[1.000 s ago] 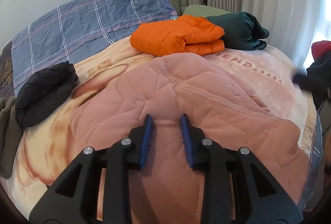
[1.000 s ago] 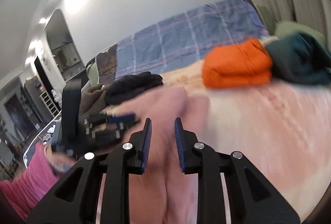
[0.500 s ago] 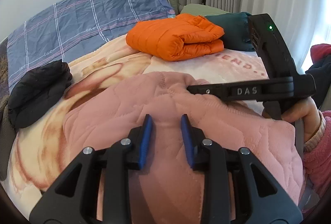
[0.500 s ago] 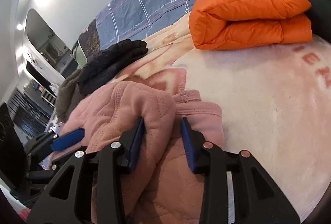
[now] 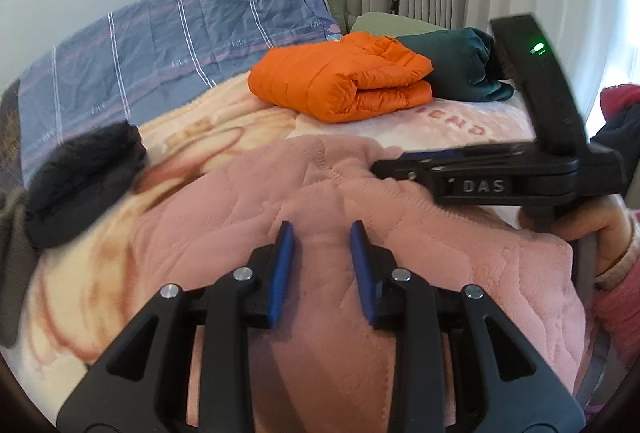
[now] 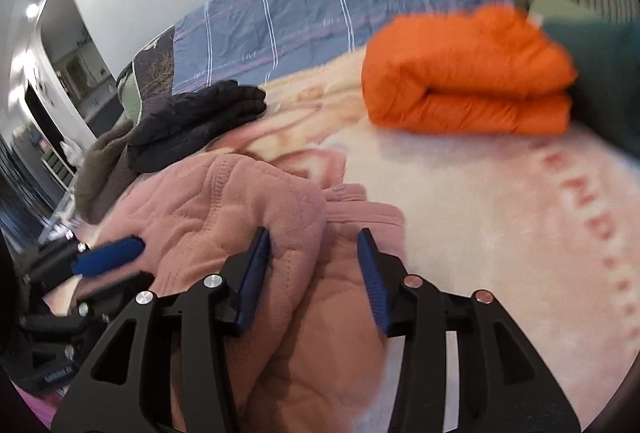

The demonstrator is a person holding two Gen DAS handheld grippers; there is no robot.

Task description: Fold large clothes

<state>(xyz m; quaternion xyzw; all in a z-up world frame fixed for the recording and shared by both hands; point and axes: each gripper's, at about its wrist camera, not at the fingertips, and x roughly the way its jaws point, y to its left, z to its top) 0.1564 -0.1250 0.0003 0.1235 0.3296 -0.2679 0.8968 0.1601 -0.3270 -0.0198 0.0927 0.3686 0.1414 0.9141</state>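
A pink quilted garment (image 5: 320,217) lies bunched on the bed's pale blanket (image 6: 500,233), at the six o'clock edge of both views. The left gripper (image 5: 322,253) pinches a ridge of it between narrowly parted fingers. The right gripper (image 6: 314,265) has just been opening; a fold sits between its fingers, the right pad clear. At one o'clock lies a folded orange jacket (image 5: 340,81), at nine a black one (image 5: 80,185).
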